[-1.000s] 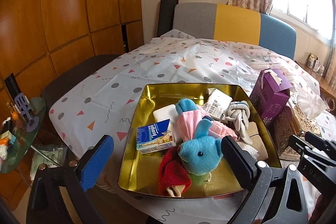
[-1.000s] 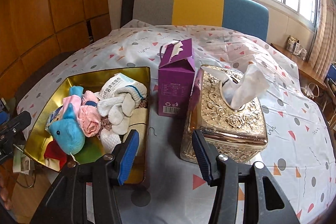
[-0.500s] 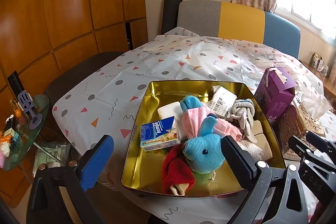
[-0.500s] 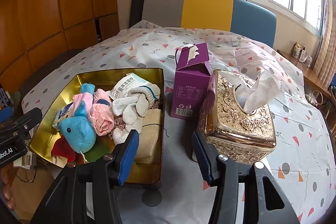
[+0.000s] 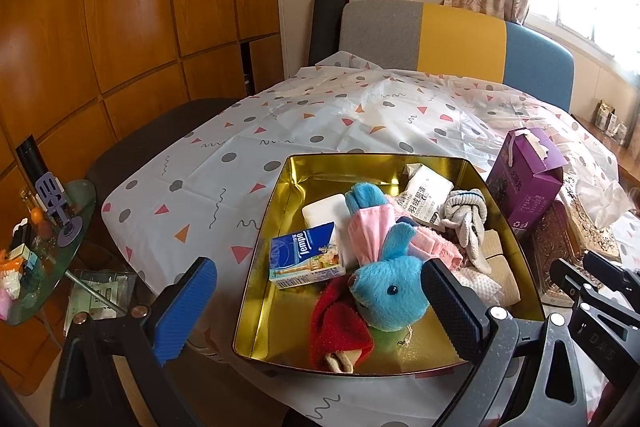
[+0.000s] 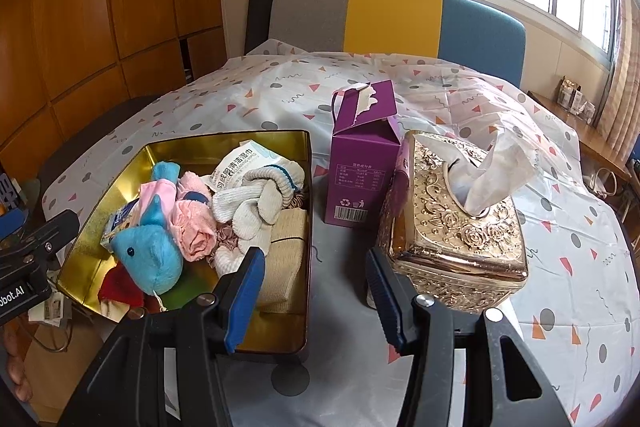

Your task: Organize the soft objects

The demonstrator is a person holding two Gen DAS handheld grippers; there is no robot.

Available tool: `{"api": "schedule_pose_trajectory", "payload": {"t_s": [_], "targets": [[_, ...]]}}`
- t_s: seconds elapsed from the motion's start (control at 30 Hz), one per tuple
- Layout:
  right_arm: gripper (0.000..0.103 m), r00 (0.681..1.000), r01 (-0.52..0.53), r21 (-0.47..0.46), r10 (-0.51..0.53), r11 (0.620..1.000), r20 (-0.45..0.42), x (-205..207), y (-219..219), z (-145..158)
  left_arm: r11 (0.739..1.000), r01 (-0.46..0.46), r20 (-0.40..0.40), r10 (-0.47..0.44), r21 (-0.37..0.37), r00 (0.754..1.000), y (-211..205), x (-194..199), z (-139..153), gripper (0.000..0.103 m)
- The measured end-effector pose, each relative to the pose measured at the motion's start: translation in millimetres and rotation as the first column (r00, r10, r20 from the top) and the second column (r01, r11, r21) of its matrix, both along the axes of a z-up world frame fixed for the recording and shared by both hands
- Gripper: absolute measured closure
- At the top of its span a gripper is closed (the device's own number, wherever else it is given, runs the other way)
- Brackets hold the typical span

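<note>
1. The left gripper hangs spread wide with nothing between its blue pads, above the near edge of the gold tin. The right gripper is likewise parted and empty, over the bare cloth between the tin and the gold tissue box.
2. The soft things all lie inside the tin: a blue plush toy on top near the front, a pink cloth, a red cloth, white socks, a tissue pack and a wipes packet.
3. This fits either a tin just filled or one about to be sorted; the pictures do not settle which.
4. Any grasp here goes best from straight above, pinching the plush by its bulk rather than an ear, and keeping fingers off the tin wall.
5. The purple carton stands just beside the tin; swing clear of it.
</note>
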State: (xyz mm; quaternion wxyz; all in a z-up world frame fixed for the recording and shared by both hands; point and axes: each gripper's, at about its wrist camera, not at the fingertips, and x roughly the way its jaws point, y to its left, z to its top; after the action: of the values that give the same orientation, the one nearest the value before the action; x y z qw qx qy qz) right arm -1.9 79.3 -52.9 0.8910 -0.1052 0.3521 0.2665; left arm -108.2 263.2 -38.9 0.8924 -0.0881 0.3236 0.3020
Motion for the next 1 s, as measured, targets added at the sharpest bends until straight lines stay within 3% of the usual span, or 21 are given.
{"api": "schedule_pose_trajectory", "payload": {"t_s": [1.0], "targets": [[0.05,1.0,-0.002,0.001,0.002,1.0,0.002,-0.4,3.0,1.0,1.0,-0.007,-0.002,0.007,0.001,1.0,3.0,-3.5,2.2,0.0]]}}
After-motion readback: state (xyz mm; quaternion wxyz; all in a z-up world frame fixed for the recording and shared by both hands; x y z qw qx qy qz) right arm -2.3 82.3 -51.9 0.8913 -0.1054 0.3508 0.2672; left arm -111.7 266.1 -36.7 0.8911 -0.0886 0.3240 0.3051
